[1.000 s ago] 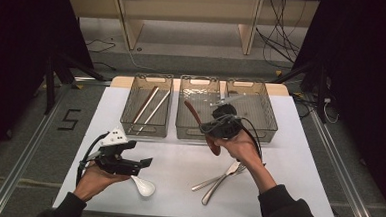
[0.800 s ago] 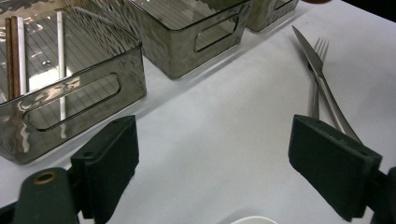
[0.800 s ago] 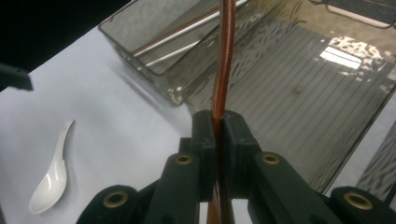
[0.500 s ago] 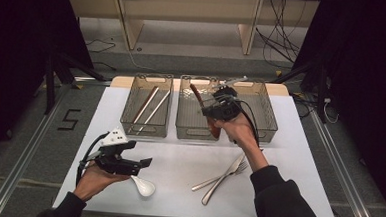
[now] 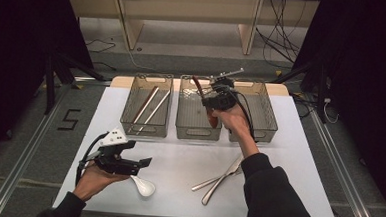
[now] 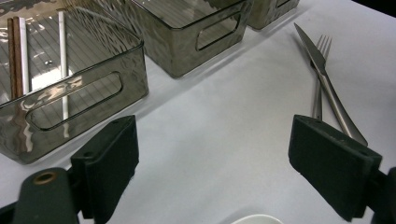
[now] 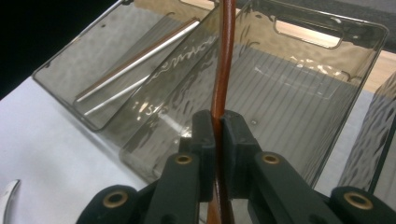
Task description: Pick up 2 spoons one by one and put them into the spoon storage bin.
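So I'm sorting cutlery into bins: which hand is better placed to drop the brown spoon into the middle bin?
Right. The right gripper is shut on the brown spoon above the middle bin. The left gripper is open, low over the table near the white spoon.

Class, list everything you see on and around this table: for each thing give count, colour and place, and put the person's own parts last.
table: one, white, centre of the high view.
bins: three, smoky clear, in a row at the table's far edge.
chopsticks: three, one brown and two pale, in the left bin.
wooden spoon: one, reddish brown, gripped over the middle bin.
ceramic spoon: one, white, on the table near the front, under the left hand-held gripper.
knife and fork: one each, silver, lying together at front right.
left hand-held gripper: black, open, over the front left of the table.
right hand-held gripper: black, shut on the wooden spoon.
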